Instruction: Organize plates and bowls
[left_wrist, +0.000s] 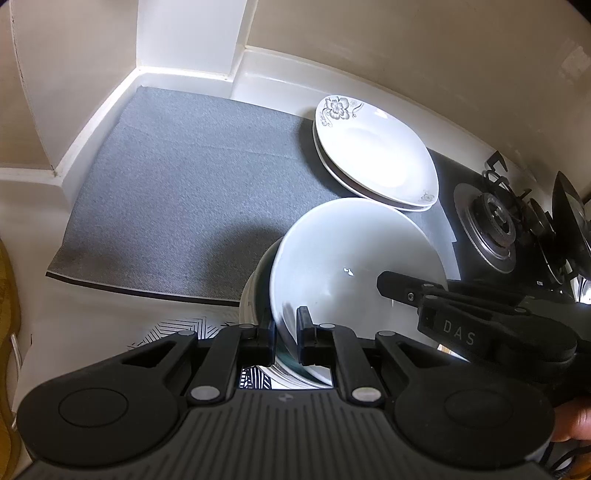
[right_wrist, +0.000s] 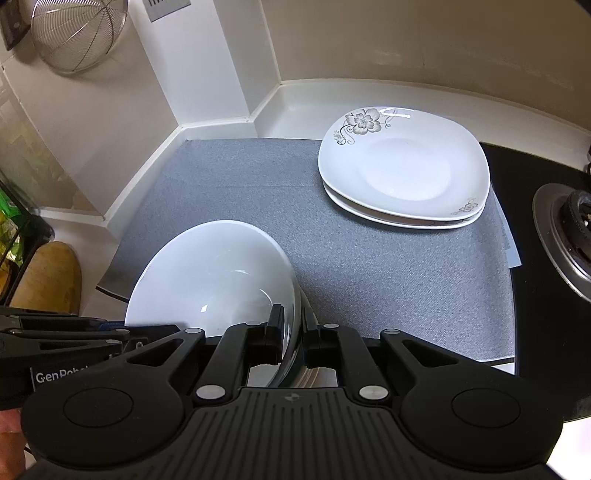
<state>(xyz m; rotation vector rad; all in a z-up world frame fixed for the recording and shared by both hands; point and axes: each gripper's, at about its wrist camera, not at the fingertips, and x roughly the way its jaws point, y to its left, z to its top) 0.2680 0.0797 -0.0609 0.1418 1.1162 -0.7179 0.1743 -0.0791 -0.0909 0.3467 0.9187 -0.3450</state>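
A large white bowl (left_wrist: 351, 258) (right_wrist: 210, 273) hangs tilted over the near edge of the grey mat (left_wrist: 177, 184) (right_wrist: 369, 280). My left gripper (left_wrist: 286, 322) is shut on its near rim. My right gripper (right_wrist: 293, 325) is shut on the rim of the same bowl at the opposite side, and its fingers (left_wrist: 402, 290) reach in from the right in the left wrist view. Under the bowl stands a stack of other bowls (left_wrist: 253, 295), mostly hidden. Two square white plates with a flower print (left_wrist: 373, 158) (right_wrist: 402, 173) lie stacked at the mat's far right corner.
A gas burner (left_wrist: 487, 221) (right_wrist: 565, 236) on a black hob sits right of the mat. White walls close the back and left. A wire strainer (right_wrist: 77, 33) hangs on the left wall, with a wooden board (right_wrist: 48, 273) below it. A black-and-white patterned surface (left_wrist: 177, 328) lies under the bowl stack.
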